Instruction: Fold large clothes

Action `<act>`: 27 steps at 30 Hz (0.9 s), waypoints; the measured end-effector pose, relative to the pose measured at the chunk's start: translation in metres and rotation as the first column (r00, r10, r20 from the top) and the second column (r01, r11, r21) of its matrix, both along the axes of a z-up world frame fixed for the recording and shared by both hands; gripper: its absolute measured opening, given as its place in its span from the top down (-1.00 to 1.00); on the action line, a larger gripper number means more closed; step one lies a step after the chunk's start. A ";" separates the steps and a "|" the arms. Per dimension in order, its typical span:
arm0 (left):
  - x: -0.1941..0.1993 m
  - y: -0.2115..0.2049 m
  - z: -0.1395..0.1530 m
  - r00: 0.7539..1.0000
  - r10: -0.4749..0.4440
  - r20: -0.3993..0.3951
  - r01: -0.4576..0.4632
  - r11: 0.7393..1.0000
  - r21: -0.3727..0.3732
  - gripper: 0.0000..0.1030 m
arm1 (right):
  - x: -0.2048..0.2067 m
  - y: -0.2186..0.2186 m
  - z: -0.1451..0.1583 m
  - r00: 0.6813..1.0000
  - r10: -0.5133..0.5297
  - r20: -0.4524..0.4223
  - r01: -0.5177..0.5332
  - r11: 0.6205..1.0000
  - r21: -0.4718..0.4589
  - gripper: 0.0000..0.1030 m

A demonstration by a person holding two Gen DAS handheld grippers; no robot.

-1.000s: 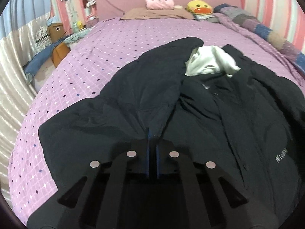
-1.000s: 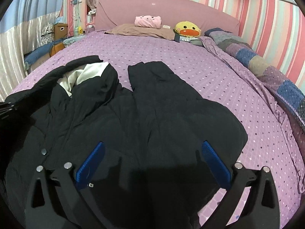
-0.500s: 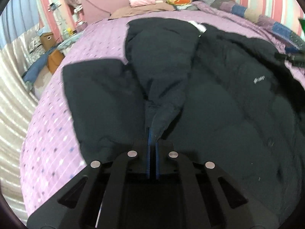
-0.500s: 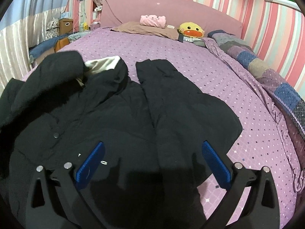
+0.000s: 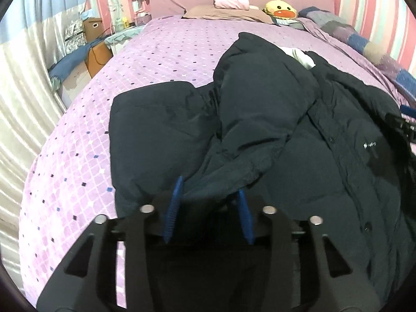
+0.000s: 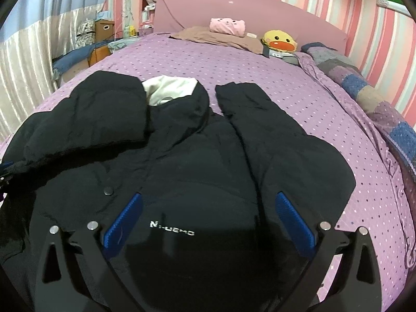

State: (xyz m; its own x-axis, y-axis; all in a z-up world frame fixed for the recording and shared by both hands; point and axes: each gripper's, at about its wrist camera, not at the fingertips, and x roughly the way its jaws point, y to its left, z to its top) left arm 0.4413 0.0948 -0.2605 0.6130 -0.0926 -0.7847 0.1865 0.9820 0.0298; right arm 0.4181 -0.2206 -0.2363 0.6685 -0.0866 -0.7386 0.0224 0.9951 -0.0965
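A large dark padded jacket lies front-up on the purple bed, its white-lined hood toward the headboard. Its left sleeve is folded over the chest; the cuff end lies just ahead of my left gripper, which is open, blue pads apart, with the fabric loose between them. My right gripper is open and empty, hovering over the chest logo. The other sleeve lies stretched out to the right.
The purple dotted bedspread surrounds the jacket. Pillows, a pink plush and a yellow duck plush sit by the headboard. A patchwork quilt lies along the right edge. Boxes and clutter stand beside the bed's left.
My left gripper carried the sleeve over the jacket's chest, then opened and let it go. The right gripper stayed open and drifted over the chest logo.
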 end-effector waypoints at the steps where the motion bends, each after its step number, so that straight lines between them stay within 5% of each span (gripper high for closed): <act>1: 0.000 -0.004 0.001 1.000 0.000 0.004 0.000 1.000 -0.012 -0.39 | 0.002 0.002 0.000 1.000 0.007 0.000 -0.007 1.000 0.003 -0.97; 2: -0.004 -0.005 0.004 1.000 0.004 0.018 -0.004 1.000 -0.018 -0.85 | 0.002 0.005 0.000 1.000 0.010 0.000 -0.010 1.000 0.002 -0.97; 3: -0.006 -0.012 0.009 0.998 0.022 0.058 -0.022 1.000 -0.003 -0.93 | 0.003 0.008 0.000 1.000 0.010 -0.001 -0.010 1.000 0.000 -0.97; 7: -0.004 -0.033 0.024 0.994 0.030 0.101 -0.032 0.999 0.018 -0.94 | 0.010 0.012 -0.001 0.999 0.032 -0.011 -0.031 0.999 0.040 -0.97; 13: 0.021 0.005 0.037 0.980 0.169 0.105 -0.174 0.984 0.032 -0.94 | 0.054 0.039 -0.006 0.995 0.098 -0.013 -0.096 0.990 0.106 -0.97; 21: 0.052 0.049 0.013 0.954 0.292 0.066 -0.298 0.948 0.109 -0.94 | 0.138 0.072 -0.049 0.984 0.133 -0.121 -0.093 0.953 0.289 -0.97; 27: 0.054 0.062 -0.006 0.953 0.301 0.045 -0.304 0.945 0.121 -0.94 | 0.154 0.090 -0.069 0.977 0.180 -0.115 -0.148 0.959 0.242 -0.93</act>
State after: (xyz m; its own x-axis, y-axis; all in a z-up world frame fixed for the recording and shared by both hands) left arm 0.4948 0.1564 -0.2665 0.6171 0.1985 -0.7615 -0.1215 0.9801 0.1570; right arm 0.5723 -0.1309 -0.3056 0.5521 0.1993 -0.8096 -0.1402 0.9794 0.1455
